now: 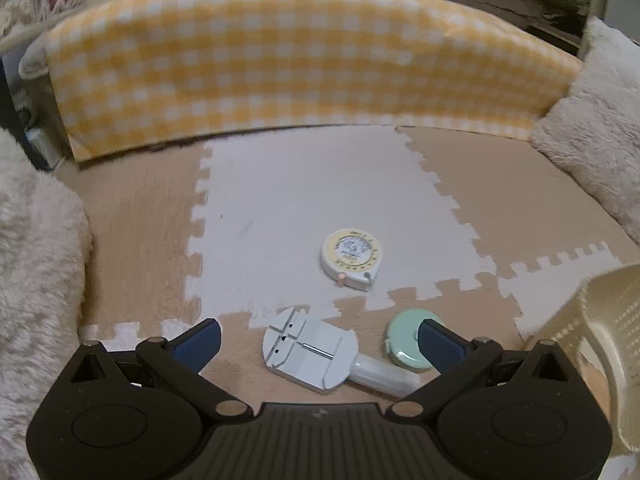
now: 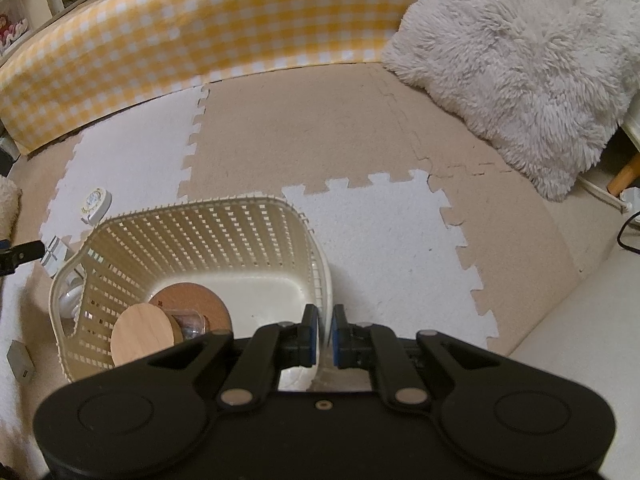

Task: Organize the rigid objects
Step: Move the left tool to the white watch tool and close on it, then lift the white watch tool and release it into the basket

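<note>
Pick-up step, mid-task. Foam puzzle mat floor (image 1: pixel 304 200), tan and white tiles, soft nap. My right tongs (image 2: pixel 324 336) are pinched tight on the near rim of the cream lattice basket (image 2: pixel 200 232), hard plastic, steadying it; a wood-lidded glass jar (image 2: pixel 160 328) lies inside already. My left tongs (image 1: pixel 320 338) gape wide, empty, straddling a flat grey-white notched plastic tool (image 1: pixel 310 354). Beside it a mint round case (image 1: pixel 404 344); farther off, a yellow-rimmed round tape measure (image 1: pixel 352 256). Next, I judge: lower, close on the tool's smooth edges.
</note>
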`<state>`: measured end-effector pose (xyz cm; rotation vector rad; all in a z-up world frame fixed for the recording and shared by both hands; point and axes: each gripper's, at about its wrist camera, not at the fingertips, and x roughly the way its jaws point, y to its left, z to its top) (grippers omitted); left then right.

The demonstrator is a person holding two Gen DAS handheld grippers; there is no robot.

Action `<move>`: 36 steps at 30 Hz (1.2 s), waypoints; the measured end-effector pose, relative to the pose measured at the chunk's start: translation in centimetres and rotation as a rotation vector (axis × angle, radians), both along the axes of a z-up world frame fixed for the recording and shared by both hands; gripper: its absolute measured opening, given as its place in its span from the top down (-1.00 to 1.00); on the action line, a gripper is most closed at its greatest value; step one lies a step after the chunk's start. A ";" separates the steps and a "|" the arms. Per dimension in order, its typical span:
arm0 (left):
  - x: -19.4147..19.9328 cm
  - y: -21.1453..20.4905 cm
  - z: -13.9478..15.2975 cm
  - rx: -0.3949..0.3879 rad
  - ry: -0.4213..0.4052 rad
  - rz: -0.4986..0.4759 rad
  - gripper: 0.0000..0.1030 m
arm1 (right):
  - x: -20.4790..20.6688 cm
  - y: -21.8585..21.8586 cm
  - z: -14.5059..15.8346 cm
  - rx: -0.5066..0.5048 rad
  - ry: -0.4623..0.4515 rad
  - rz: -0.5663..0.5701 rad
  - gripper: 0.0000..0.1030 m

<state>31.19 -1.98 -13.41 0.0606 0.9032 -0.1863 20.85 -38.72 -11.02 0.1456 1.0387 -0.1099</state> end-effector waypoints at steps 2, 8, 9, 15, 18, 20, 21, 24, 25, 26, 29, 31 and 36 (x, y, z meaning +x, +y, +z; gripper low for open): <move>0.6 0.2 -0.3 -0.010 0.001 0.011 -1.00 | 0.0 0.0 0.0 -0.003 0.000 0.002 0.85; 1.9 0.7 -1.3 -0.057 0.026 0.043 -1.00 | 0.0 0.1 0.1 -0.006 0.003 0.002 0.85; 2.0 0.6 -1.6 -0.050 0.034 0.042 -1.00 | 0.1 0.1 0.0 -0.006 0.003 0.002 0.85; 2.1 -0.3 -2.9 0.013 0.067 0.034 -1.00 | 0.1 0.1 0.1 -0.010 0.004 0.004 0.85; 2.1 -0.9 -3.6 0.051 0.088 0.020 -0.97 | 0.1 0.1 0.1 -0.013 0.005 0.005 0.85; 2.1 -1.0 -4.1 0.079 0.096 0.021 -0.96 | 0.1 0.2 0.1 -0.012 0.005 0.004 0.85; 2.1 -0.9 -4.3 0.079 0.099 0.028 -0.94 | 0.1 0.2 0.1 -0.012 0.005 0.004 0.85; 2.1 -0.2 -4.5 0.026 0.111 0.048 -0.76 | 0.1 0.2 0.1 -0.015 0.005 0.005 0.85; 2.1 -0.1 -4.5 0.006 0.110 0.049 -0.62 | 0.1 0.2 0.1 -0.018 0.005 0.008 0.85; 2.1 0.0 -4.4 -0.009 0.104 0.050 -0.54 | 0.1 0.2 0.1 -0.020 0.005 0.009 0.85; 2.0 0.0 -4.2 -0.005 0.085 0.050 -0.30 | 0.1 0.2 0.1 -0.018 0.006 0.007 0.85; 1.8 0.0 -4.2 -0.005 0.078 0.041 -0.30 | 0.1 0.2 0.1 -0.018 0.006 0.007 0.85; 1.8 0.2 -4.0 -0.004 0.075 0.051 -0.28 | 0.1 0.2 0.1 -0.017 0.007 0.006 0.85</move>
